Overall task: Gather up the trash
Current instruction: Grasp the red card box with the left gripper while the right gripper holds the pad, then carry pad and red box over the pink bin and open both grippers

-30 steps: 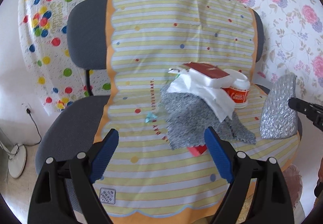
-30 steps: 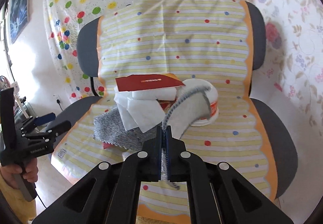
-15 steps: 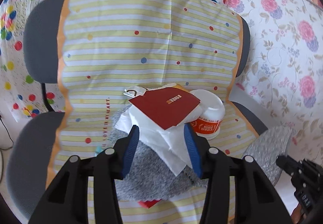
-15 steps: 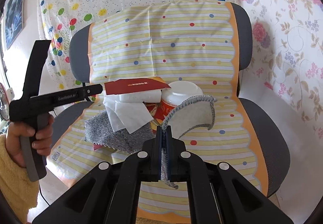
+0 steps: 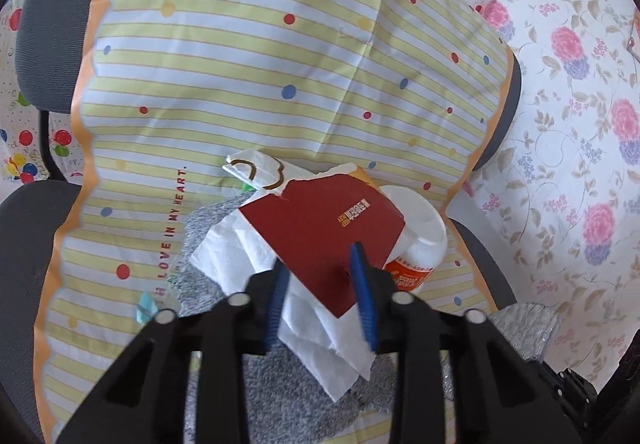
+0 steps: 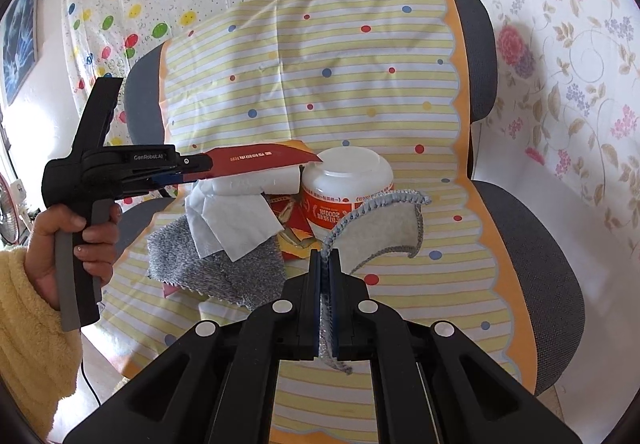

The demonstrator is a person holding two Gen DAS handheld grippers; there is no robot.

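Now we see the left gripper [image 5: 320,296] well in over the pile on the chair [image 6: 520,236]; a second ago it hung back with jaws wide and nothing between them; half a second ago it was at the tissue's edge, jaws half in. Its jaws are closing, with the red card [image 5: 320,228] between the blue pads [image 5: 362,284]; in the right wrist view the card's end sits in the fingers and juts out level over the tissue [image 6: 232,219]; we cannot tell if the pads press yet. Card lies on top of the tissue, tissue on the grey cloth [image 5: 288,396], white jar [image 6: 348,183] just beside to the right; pile on the striped cover [image 5: 240,63].

Right gripper [image 6: 329,284] has barely shifted; jaws clamped tight on the edge of a grey pad [image 6: 384,228], which curls up in front of the jar, same as before; the pad also shows at the lower right of the left wrist view [image 5: 520,328].

A hand [image 6: 76,240] in a yellow sleeve [image 6: 28,324] holds the left gripper's handle; a second ago that gripper was low at the frame's left edge, now it is raised and reaching across to the card.
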